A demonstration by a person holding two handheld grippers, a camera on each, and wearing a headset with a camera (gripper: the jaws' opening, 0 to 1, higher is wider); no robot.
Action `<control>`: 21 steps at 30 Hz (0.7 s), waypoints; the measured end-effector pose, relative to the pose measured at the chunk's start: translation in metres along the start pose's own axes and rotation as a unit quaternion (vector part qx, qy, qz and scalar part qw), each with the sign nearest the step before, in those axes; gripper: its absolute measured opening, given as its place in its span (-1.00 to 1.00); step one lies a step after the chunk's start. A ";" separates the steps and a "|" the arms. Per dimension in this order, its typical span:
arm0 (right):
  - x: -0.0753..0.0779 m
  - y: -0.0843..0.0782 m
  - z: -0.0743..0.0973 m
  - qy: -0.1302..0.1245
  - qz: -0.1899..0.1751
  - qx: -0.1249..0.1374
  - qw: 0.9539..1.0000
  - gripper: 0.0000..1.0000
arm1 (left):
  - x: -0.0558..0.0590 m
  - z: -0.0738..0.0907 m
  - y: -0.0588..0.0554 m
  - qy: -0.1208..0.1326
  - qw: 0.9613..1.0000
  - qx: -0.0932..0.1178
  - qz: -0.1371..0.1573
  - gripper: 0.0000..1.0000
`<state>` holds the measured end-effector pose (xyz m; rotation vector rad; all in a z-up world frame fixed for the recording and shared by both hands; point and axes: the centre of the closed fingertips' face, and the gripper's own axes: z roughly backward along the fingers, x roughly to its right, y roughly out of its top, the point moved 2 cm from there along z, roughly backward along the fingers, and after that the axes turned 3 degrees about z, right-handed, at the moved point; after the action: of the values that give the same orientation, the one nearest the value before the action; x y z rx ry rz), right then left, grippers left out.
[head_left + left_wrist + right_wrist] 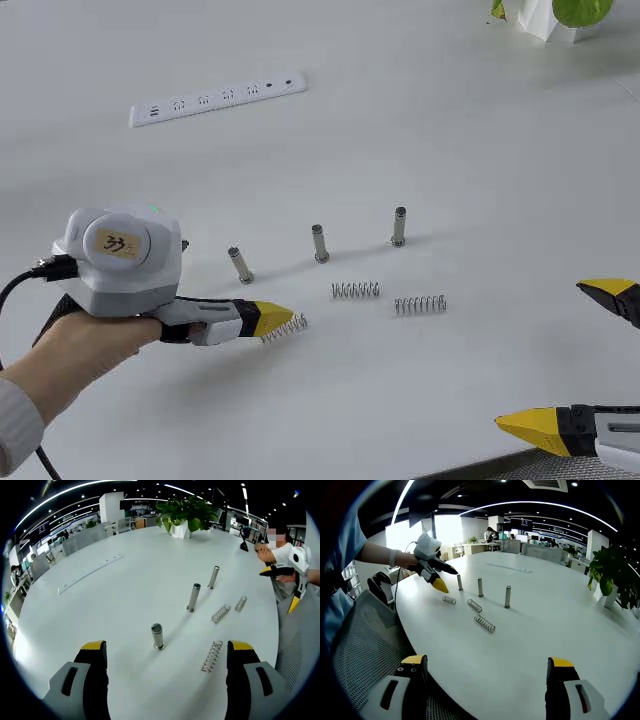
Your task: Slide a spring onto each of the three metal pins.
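A hand [85, 345] in a white cuff wraps the handle of the left gripper [272, 318]. The gripper reaches low and nearly level over the white table [330, 400]. Its yellow tips are just beside the first spring [286, 325]; I cannot tell whether they touch it. In the left gripper view its jaws stand wide apart and hold nothing, with the left pin [240, 265] and that spring between them. A black cable [18, 288] trails from its body. The right gripper [568, 356] hangs at the table's near right edge, jaws spread wide and empty.

The 3 metal pins stand in a row, left pin, middle pin [319, 243] and right pin [399, 226], all 3 bare. The second spring [355, 290] and third spring [420, 304] lie flat just in front of them. A power strip [218, 98] lies further back, and a potted plant [550, 14] stands at the far corner. Around the table is an open office with ceiling light strips and a mesh chair [365, 645].
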<state>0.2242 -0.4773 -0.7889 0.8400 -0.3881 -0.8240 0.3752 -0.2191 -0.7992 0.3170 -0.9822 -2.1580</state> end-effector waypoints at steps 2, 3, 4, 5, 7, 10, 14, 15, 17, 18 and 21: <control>0.000 0.001 -0.001 0.002 0.002 0.000 1.000 0.98 | -0.001 0.002 -0.001 0.004 1.000 -0.002 0.001 0.98; 0.001 0.002 -0.001 0.002 0.004 0.000 1.000 0.98 | 0.001 0.004 -0.001 0.000 1.000 0.003 0.006 0.98; 0.001 0.002 -0.001 0.002 0.006 0.000 1.000 0.98 | 0.000 0.005 -0.001 0.002 1.000 0.003 0.009 0.98; 0.002 0.004 -0.001 0.003 0.008 0.000 1.000 0.98 | 0.000 0.007 -0.002 0.002 1.000 0.005 0.010 0.98; 0.004 0.005 -0.002 0.003 0.010 0.001 1.000 0.98 | 0.000 0.010 -0.003 0.004 1.000 0.004 0.013 0.98; 0.008 0.008 -0.001 0.003 0.012 0.004 1.000 0.98 | -0.001 0.015 -0.004 0.002 1.000 0.009 0.023 0.98; 0.012 0.011 -0.002 0.003 0.017 0.003 1.000 0.99 | 0.002 0.021 -0.008 -0.005 0.999 0.014 0.028 0.98; 0.012 0.012 -0.002 0.003 0.019 0.004 1.000 0.99 | 0.003 0.023 -0.010 -0.006 0.999 0.014 0.032 0.98; 0.012 0.013 -0.002 0.004 0.020 0.004 1.000 0.99 | 0.004 0.025 -0.013 -0.006 0.999 0.016 0.033 0.98; 0.012 0.014 -0.003 0.004 0.023 0.004 1.000 0.98 | 0.005 0.026 -0.014 -0.008 0.999 0.020 0.033 0.98; 0.012 0.016 -0.003 0.007 0.027 0.004 1.000 0.99 | 0.008 0.029 -0.019 -0.014 0.999 0.020 0.038 0.98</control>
<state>0.2416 -0.4787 -0.7786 0.8385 -0.4007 -0.7678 0.3452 -0.2005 -0.7927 0.2639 -1.0375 -2.0816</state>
